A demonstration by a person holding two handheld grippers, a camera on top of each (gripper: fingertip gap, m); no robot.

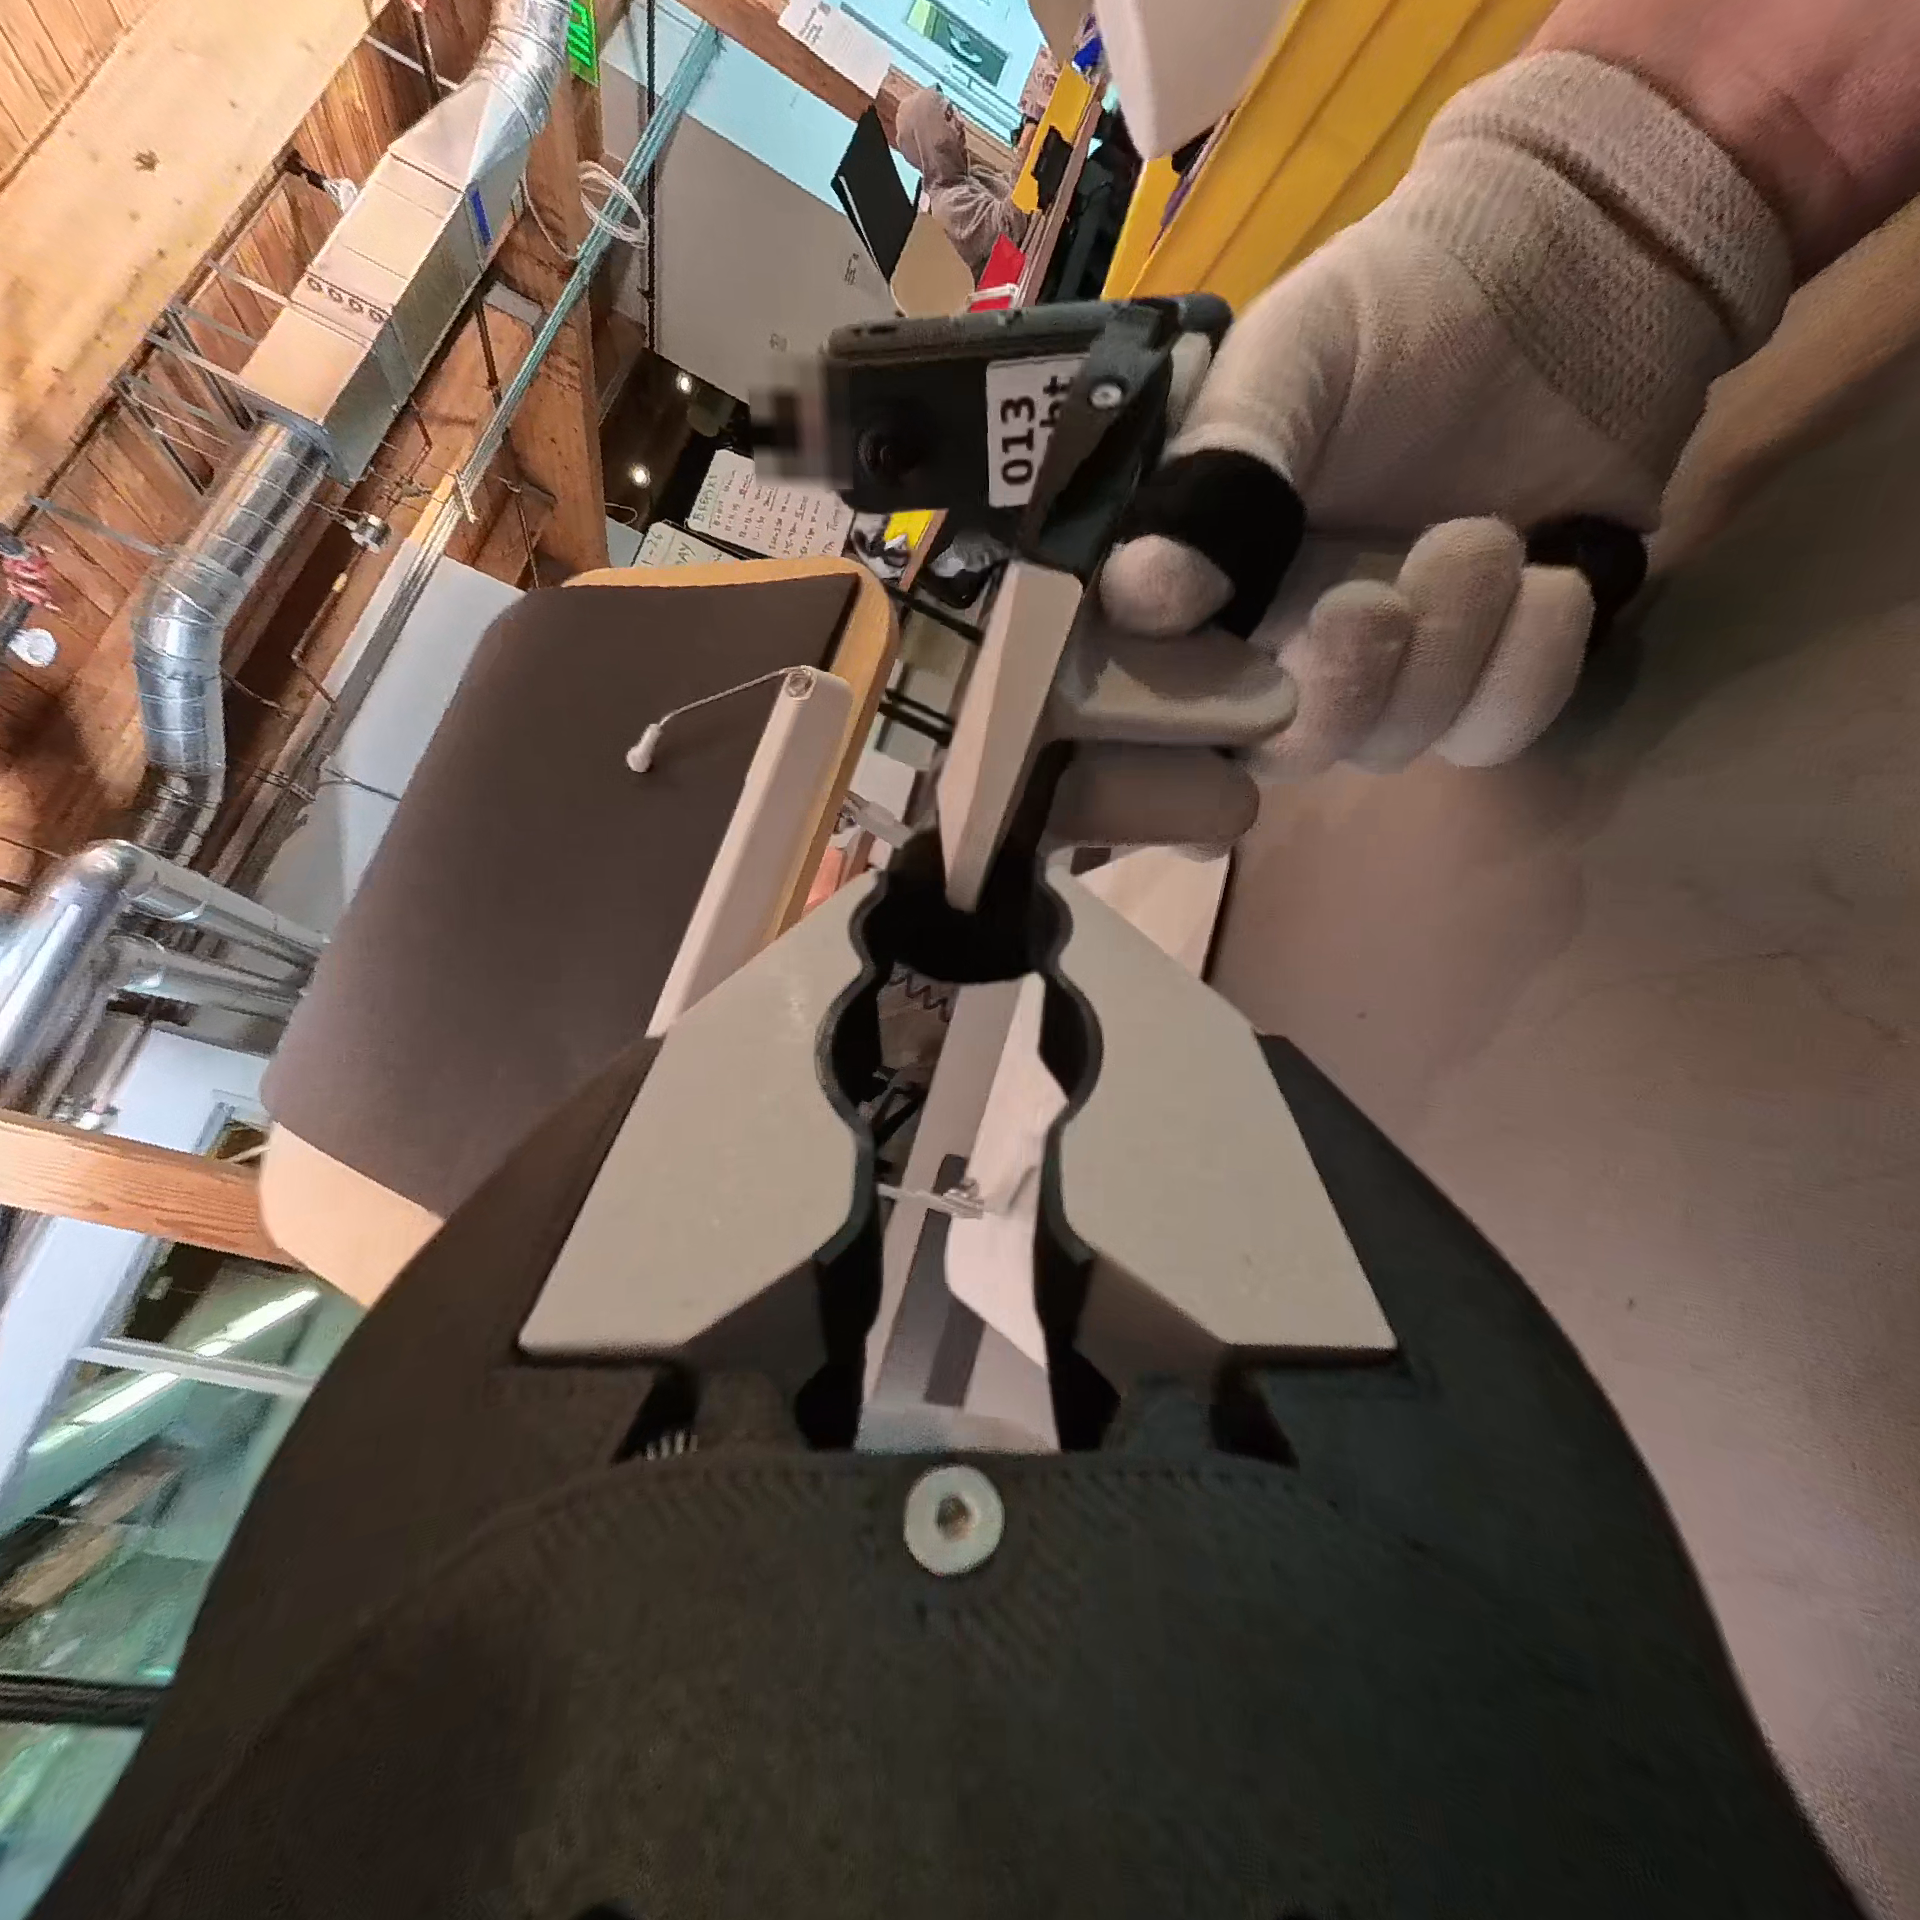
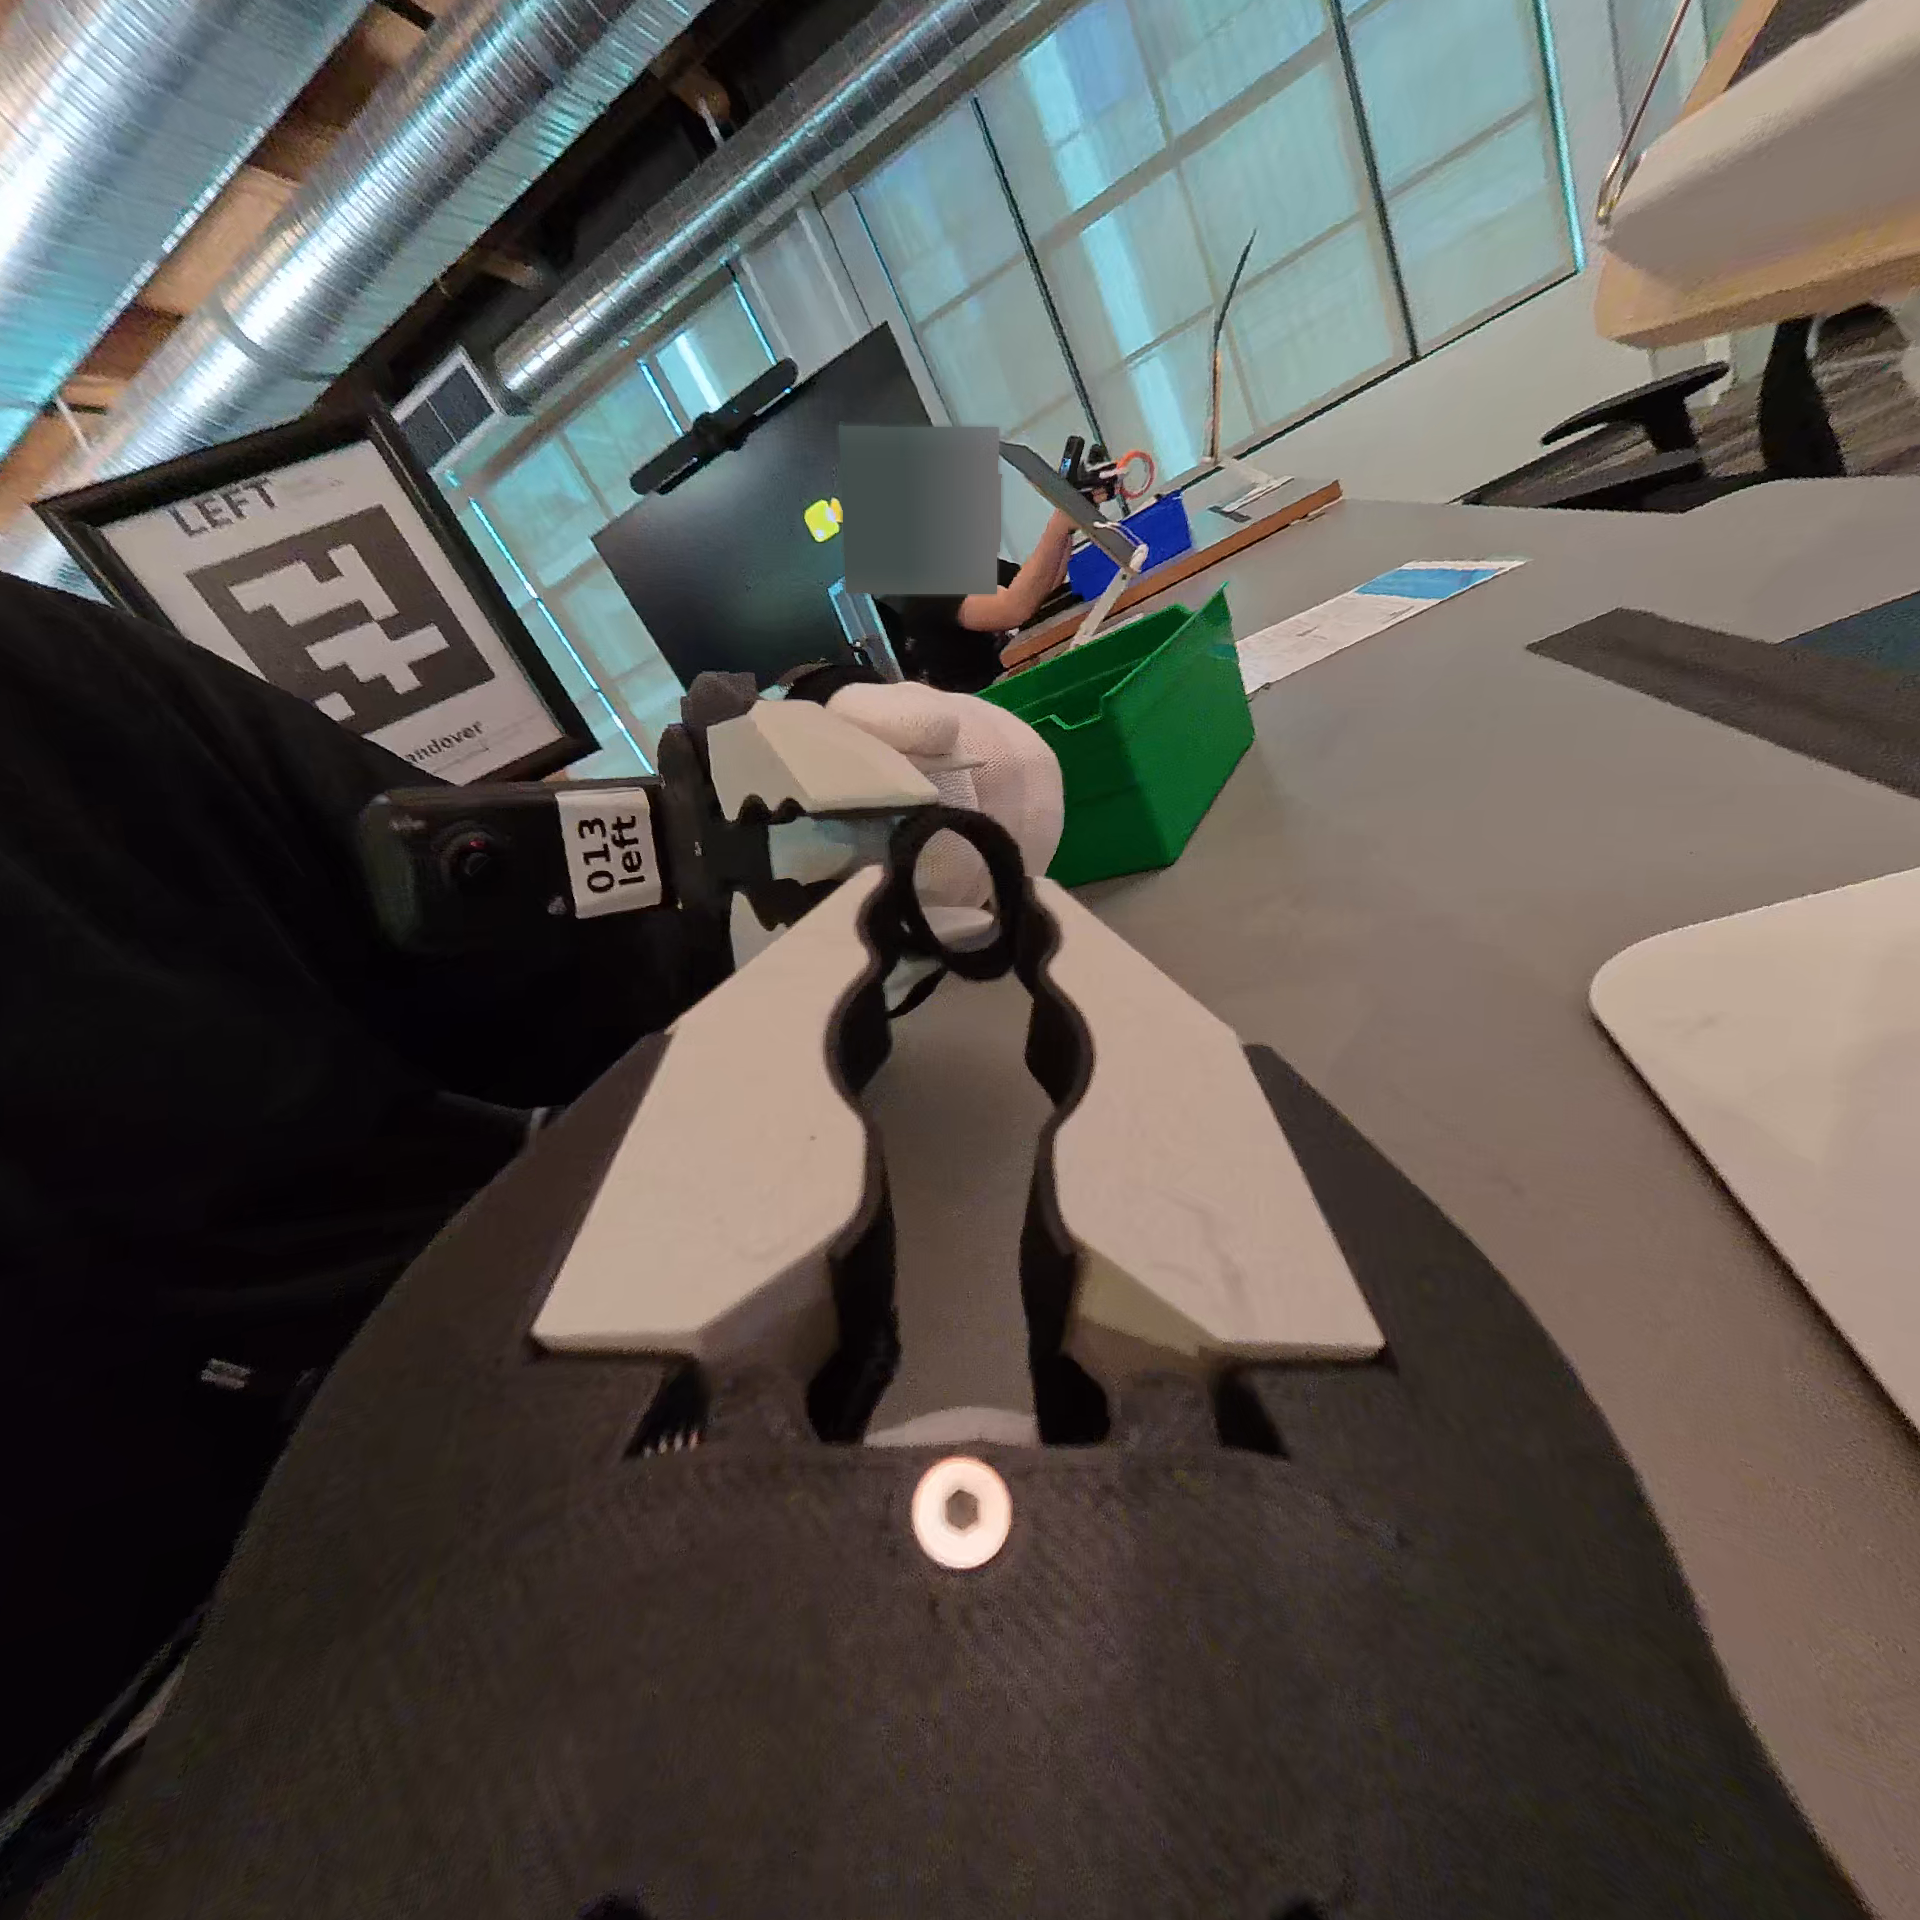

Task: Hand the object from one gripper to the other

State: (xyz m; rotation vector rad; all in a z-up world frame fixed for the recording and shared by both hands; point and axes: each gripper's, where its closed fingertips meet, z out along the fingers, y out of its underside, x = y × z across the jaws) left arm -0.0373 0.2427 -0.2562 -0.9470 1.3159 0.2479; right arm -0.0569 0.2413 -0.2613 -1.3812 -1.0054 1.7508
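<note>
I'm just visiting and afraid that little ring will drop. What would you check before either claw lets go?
1. Black ring sits between the right gripper's fingertips: ok.
2. Left gripper is also closed on the ring, which sits in its tip notch: ok.
3. Which gripper bears the ring's weight: cannot tell.
4. Neither grip blocks the other; the fingers cross at the ring: cannot tell.
5. Grey table lies below to catch a drop: ok.
6. Green bin stands apart from both grippers: ok.
</note>
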